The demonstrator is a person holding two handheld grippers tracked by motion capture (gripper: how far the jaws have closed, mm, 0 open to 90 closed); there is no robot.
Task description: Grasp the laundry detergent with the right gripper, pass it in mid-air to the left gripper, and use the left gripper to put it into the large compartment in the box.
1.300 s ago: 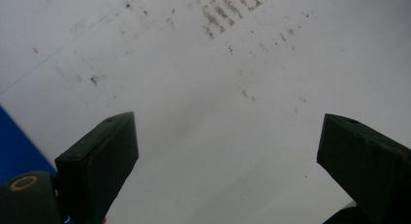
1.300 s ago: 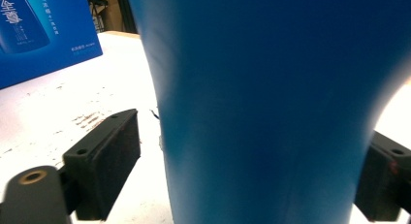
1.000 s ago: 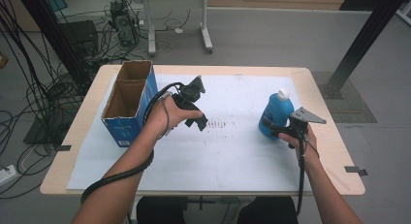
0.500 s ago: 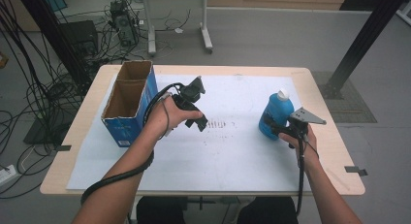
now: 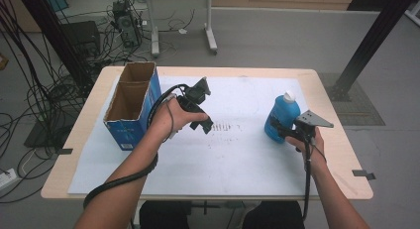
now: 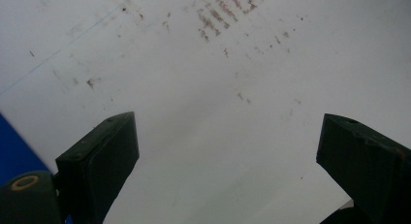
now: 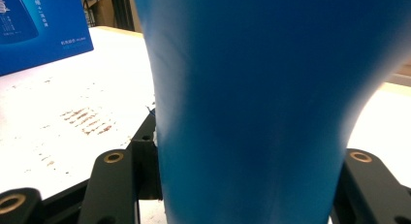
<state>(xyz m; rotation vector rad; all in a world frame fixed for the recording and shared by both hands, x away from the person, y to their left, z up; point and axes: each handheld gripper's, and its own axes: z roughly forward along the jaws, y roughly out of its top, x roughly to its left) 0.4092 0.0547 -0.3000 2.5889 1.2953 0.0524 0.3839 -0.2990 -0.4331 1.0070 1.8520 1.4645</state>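
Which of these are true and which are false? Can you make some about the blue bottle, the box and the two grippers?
1. The right gripper is closed on the blue bottle. True; its jaws have just been closing, with the bottle between them.
2. The bottle lies on its side. False: it stands upright on the white sheet, with its white cap on top.
3. The left gripper holds the cardboard box. False: its jaws are wide apart above the bare sheet, with nothing between them.
4. The box is open at the top. True.
5. The bottle is inside the box. False: the box stands at the left of the table, the bottle at the right.
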